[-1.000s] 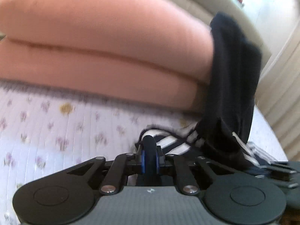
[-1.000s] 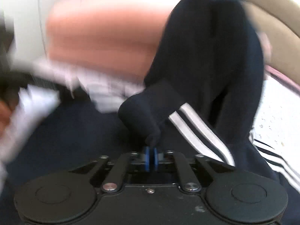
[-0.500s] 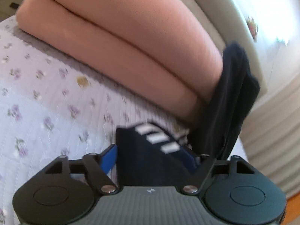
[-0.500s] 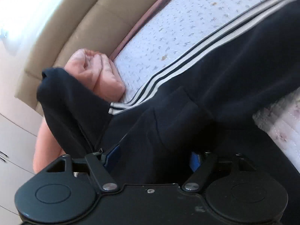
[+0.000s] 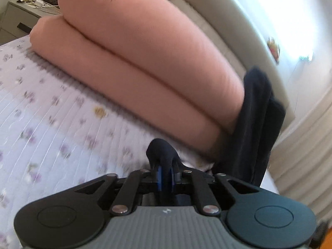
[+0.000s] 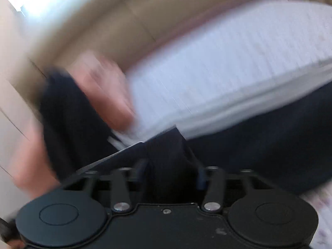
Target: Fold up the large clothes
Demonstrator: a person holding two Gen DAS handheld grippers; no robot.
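The garment is dark navy with white side stripes. In the left wrist view my left gripper (image 5: 165, 176) is shut on a bunched fold of it (image 5: 160, 152), just above the floral bedspread (image 5: 51, 124). Another part of the garment (image 5: 257, 124) hangs over the end of the pink duvet (image 5: 145, 62). In the blurred right wrist view my right gripper (image 6: 171, 174) has its blue pads apart with navy cloth (image 6: 168, 155) between them. The garment (image 6: 269, 141) spreads to the right across the white bedspread (image 6: 217, 72).
A folded pink duvet lies across the bed, also seen in the right wrist view (image 6: 108, 95). A beige padded headboard (image 5: 217, 20) stands behind it. A grey nightstand (image 5: 18, 18) with cables is at far left. Pleated curtains (image 5: 307, 155) hang at the right.
My left gripper was open half a second ago and has shut on a fold of the garment. My right gripper opened after one second ago and is swinging; its view is blurred.
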